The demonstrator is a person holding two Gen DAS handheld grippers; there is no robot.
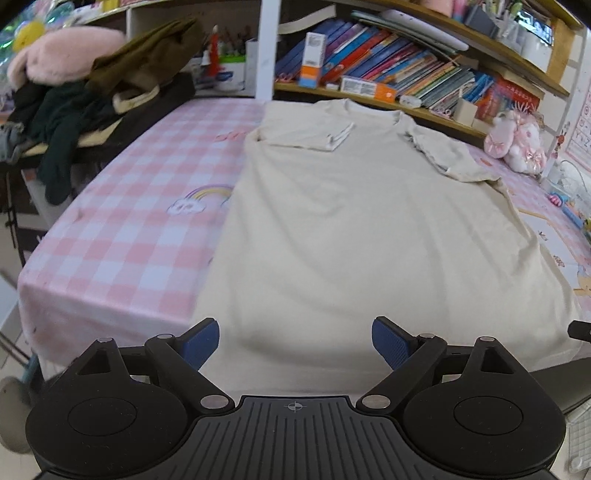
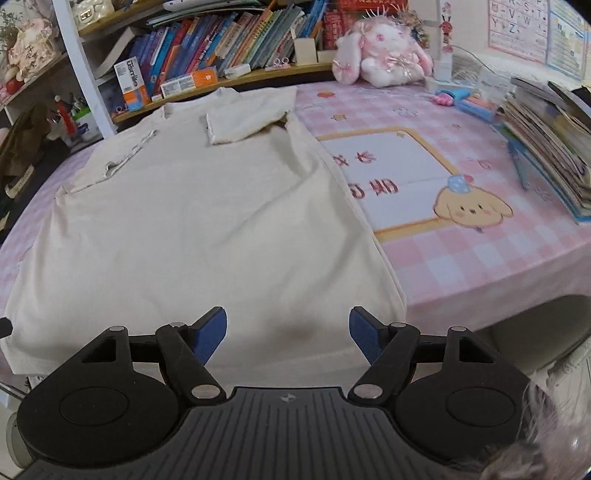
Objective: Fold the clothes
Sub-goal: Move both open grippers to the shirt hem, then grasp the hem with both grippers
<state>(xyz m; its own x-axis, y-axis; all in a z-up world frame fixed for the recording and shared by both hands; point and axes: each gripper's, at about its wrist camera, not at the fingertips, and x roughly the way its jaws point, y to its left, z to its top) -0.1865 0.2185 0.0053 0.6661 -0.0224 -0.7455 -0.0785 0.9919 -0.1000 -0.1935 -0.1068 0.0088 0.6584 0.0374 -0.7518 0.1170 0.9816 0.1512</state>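
A: Which way does the garment lie?

B: The cream short-sleeved cotton T-shirt (image 1: 354, 221) (image 2: 207, 221) lies flat on the tabletop, long axis running from the near edge to the far one. The collar points toward the wooden bookshelf of upright colourful books (image 1: 399, 70) (image 2: 229, 40); the hem hangs slightly over the near edge. Both sleeves are folded inward onto the chest.

A: And the tongs?

B: The left tongs (image 1: 295, 343) are spread wide, blue pads apart, nothing between them, above the hem region. The right tongs (image 2: 288, 336) are also spread and empty, above the hem nearer the shirt's right side edge. Neither touches the cloth.

A: The surface?

B: A tabletop under a pink-and-white checked cloth (image 1: 122, 236) (image 2: 472, 258), printed with a rainbow on the left and a yellow cartoon puppy in a framed panel on the right.

A: The surroundings?

B: A heap of dark green, olive and pink clothes (image 1: 92, 96) sits at the far left; a pink plush rabbit (image 1: 513, 144) (image 2: 384, 55) at the far right; a slanted stack of books (image 2: 546, 147) along the right edge; an alphabet chart (image 2: 517, 26) on the wall.
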